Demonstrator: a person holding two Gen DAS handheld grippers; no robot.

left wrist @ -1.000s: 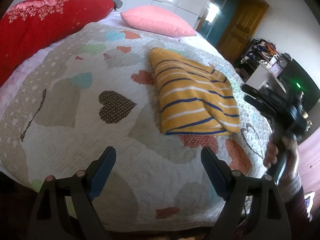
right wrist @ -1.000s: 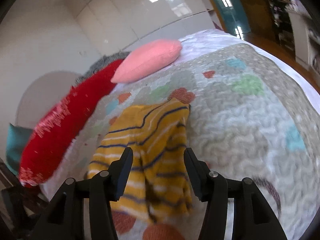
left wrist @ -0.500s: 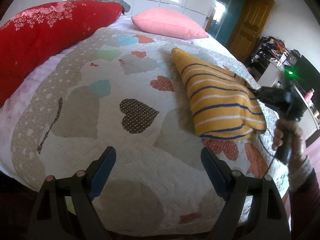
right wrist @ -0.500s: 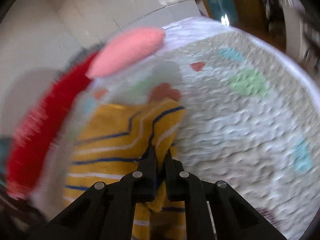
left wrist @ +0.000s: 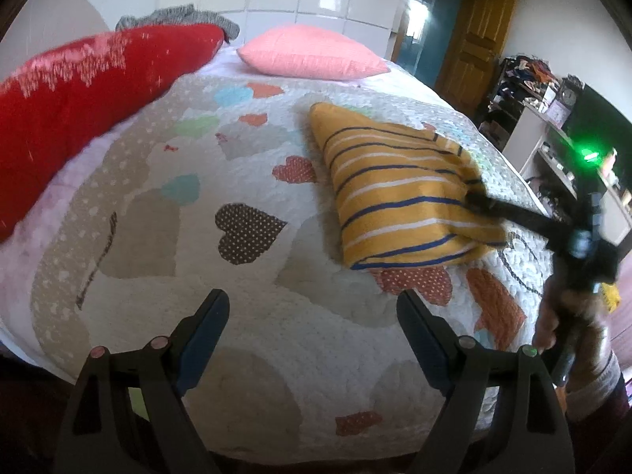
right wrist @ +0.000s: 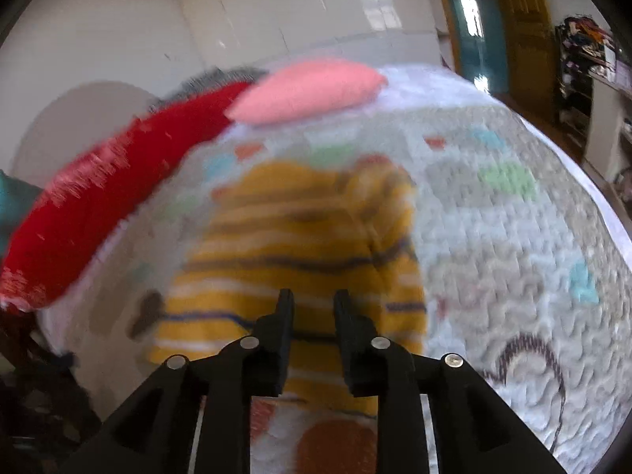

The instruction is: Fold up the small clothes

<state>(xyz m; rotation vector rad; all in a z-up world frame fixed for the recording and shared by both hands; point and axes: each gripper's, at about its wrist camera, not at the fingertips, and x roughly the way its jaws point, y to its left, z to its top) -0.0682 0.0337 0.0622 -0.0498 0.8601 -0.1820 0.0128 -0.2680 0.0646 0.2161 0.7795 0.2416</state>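
**Striped yellow garment, folded on the bed, right tongs easing off its edge**

The small yellow top (left wrist: 399, 201) with blue and white stripes lies folded on the heart-patterned quilt (left wrist: 245, 166), right of the middle. It looks soft, light and limp; I judge a pinch at a folded edge or corner holds best. My right tongs (right wrist: 309, 308) sit at its near edge, jaws opening, no cloth between them. My left tongs (left wrist: 312, 316) hover wide open, empty. A pink pillow (left wrist: 312, 55) lies beyond.
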